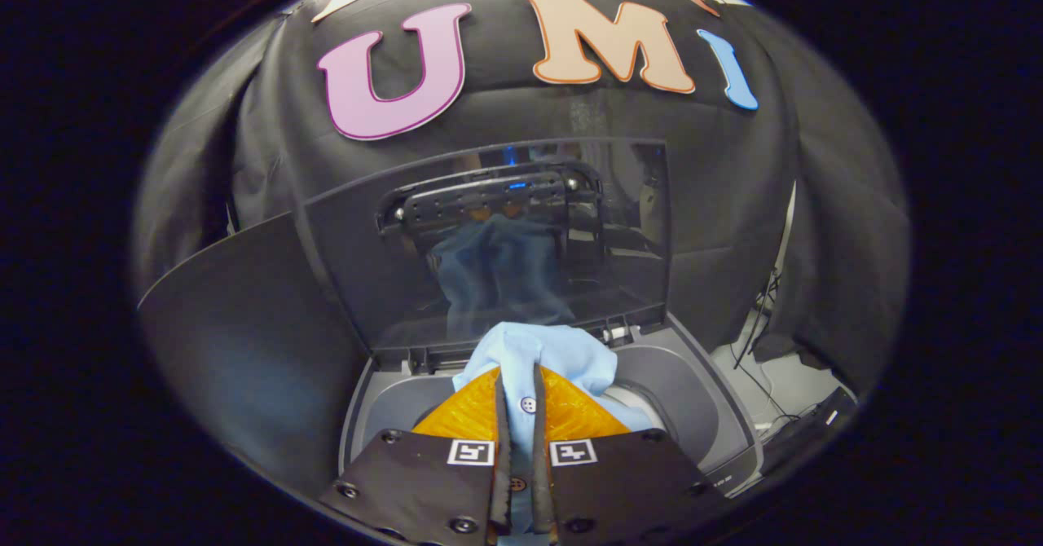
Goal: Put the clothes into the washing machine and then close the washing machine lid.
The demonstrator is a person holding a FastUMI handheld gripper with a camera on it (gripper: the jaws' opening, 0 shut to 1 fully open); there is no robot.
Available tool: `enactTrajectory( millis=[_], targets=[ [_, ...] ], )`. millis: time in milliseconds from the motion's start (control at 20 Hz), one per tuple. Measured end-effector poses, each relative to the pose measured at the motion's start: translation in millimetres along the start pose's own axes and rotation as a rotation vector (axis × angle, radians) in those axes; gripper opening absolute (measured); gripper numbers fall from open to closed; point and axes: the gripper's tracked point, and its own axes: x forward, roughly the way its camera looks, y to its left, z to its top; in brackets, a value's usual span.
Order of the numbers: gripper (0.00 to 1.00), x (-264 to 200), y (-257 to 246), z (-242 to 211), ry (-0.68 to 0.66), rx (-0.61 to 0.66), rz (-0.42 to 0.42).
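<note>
While its glossy dark transparent lid is standing raised beyond the fingers, the grey top-loading washing machine is sitting open just below and ahead of the gripper. A light blue buttoned fabric garment is bunching just ahead of the fingertips, over the machine's opening, and running back between them. Both fingers are pressing together on that cloth, pinching it.

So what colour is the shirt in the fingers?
Light blue shirt, pinched between the fingers, clearest in the gripper view.
</note>
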Motion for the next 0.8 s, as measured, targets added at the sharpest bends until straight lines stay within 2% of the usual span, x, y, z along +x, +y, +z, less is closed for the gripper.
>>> enactTrajectory(
  millis=[250,400,550,650,800],
  targets=[
    [0.16,7,-7,-21,0.045,0.043,-0.030],
    [0.16,8,-10,-31,0.068,0.003,-0.038],
    [0.28,6,-15,-26,0.042,0.003,-0.079],
    [0.47,4,-20,-20,0.029,0.009,-0.116],
    [0.77,-2,-15,-5,-0.003,-0.031,-0.113]
  ],
)
